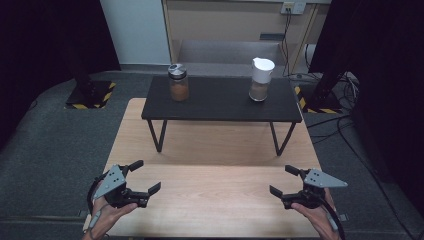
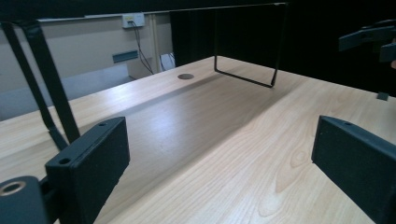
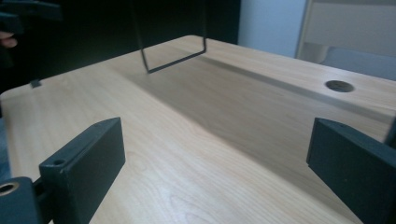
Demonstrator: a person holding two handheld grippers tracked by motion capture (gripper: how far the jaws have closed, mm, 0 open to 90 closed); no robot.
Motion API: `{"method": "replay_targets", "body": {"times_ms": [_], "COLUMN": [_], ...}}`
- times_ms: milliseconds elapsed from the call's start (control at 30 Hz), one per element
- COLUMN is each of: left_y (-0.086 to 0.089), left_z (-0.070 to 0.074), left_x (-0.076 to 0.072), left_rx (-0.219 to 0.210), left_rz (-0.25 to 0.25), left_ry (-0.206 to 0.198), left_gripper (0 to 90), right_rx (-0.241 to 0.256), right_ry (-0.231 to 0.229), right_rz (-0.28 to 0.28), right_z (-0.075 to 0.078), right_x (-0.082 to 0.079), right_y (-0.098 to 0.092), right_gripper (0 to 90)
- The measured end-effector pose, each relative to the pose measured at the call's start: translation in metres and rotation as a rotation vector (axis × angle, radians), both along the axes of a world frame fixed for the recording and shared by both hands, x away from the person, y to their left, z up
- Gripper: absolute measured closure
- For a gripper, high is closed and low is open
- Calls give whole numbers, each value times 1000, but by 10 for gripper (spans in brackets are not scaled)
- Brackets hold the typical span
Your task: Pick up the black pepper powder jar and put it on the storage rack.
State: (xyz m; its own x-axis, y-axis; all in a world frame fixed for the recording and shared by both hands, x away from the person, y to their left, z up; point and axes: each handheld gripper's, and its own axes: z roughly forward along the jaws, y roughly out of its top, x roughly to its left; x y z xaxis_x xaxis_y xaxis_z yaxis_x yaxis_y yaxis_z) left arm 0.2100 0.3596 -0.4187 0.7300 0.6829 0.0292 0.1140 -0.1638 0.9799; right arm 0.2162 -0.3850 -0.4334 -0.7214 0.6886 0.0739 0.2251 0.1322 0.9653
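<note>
Two jars stand on a low black shelf at the far half of the wooden table. The left jar has a silver lid and brown contents. The right jar has a white cap over a brownish fill. My left gripper hovers near the table's front left, open and holding nothing. My right gripper mirrors it at the front right, also open. Bare wood lies between the spread jaws of the left gripper and of the right gripper in their own views.
The shelf stands on thin black wire legs, with open room beneath it. A round cable hole is cut in the tabletop under the shelf. Dark curtains, floor cables and stand bases surround the table.
</note>
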Motion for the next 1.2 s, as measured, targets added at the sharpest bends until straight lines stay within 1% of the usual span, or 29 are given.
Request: {"method": "replay_targets", "body": {"times_ms": [67,267,400,467,567,633,700,733,833,1067,1200], "left_y": [1,2,3,4,5,5,6,6,5,5,6], "left_z": [-1,-1,-2,-3,-3,-3,-3,-4,-3,-3,-3], "left_x": [-1,-4,-6,-8,-9,-10,-10,-10,-9,-6,-6], "left_rx": [-3,-7,-12,-13,-24,-25,-26,-27,-20,-16,-17], "left_rz": [6,32,50,67,83,89,90,90,85,64,60], "left_ry": [-10,-29,-38,-44,-52,-53,-55,-53,-50,-45,-46], "left_gripper": [30,31,31,31,31,32,31,32,32,33,33], "right_rx": [10,40,36,40,28,36,36,49,52,58,66], "right_ry": [2,-4,-10,-13,-21,-22,-26,-26,-23,-33,-34], "right_rz": [-31,-68,-80,-83,-96,-104,-111,-114,-114,-89,-87], "right_z": [-1,-2,-2,-2,0,-1,-1,-2,-3,-4,-4], "right_x": [-2,-7,-8,-9,-11,-13,-14,-13,-13,-11,-11], "right_y": [-3,-12,-13,-14,-15,-16,-17,-19,-21,-21,-21], "right_gripper": [46,46,47,46,47,48,48,48,48,46,46]}}
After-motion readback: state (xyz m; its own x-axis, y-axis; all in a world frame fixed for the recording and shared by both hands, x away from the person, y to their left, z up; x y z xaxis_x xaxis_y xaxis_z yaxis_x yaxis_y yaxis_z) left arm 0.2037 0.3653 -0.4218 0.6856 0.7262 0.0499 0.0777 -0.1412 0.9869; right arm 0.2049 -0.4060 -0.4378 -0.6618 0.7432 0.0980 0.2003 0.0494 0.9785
